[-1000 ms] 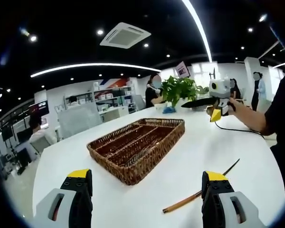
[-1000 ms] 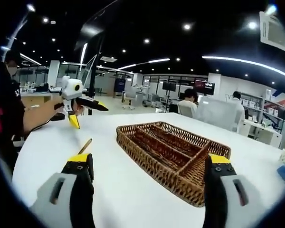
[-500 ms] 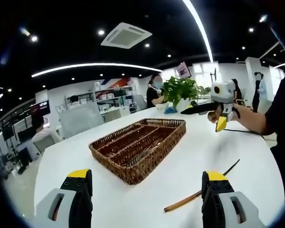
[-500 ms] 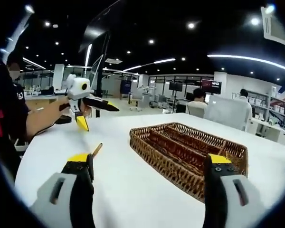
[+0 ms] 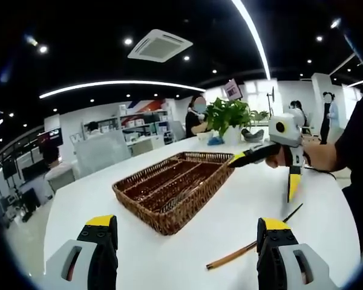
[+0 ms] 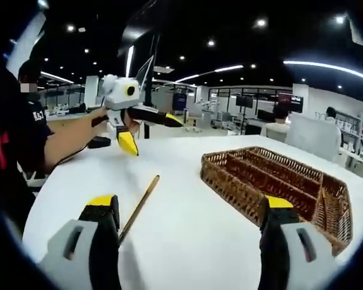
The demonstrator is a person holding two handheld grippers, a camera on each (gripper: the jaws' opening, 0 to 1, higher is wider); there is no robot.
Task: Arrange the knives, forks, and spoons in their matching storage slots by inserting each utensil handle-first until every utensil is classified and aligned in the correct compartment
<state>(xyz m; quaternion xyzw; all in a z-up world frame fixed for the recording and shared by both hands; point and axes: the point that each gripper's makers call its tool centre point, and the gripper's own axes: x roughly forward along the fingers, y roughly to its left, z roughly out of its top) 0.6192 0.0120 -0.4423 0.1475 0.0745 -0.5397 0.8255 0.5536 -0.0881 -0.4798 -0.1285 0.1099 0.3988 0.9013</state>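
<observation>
Left gripper view: left gripper (image 5: 187, 254) jaws spread, empty, wicker tray (image 5: 172, 184) mid-table, wooden-handled utensil (image 5: 254, 244) beside right jaw, potted plant (image 5: 230, 115) behind; right gripper view: right gripper (image 6: 190, 241) agape, utensil by left jaw.

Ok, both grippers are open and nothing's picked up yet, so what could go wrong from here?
1. The slim wooden-handled utensil lies flat on the white table; the right gripper, jaws open, may push it along rather than pinch it.
2. The left gripper is open too and faces the same utensil, so the two could collide.
3. The wicker tray looks light; inserting may shove it.
</observation>
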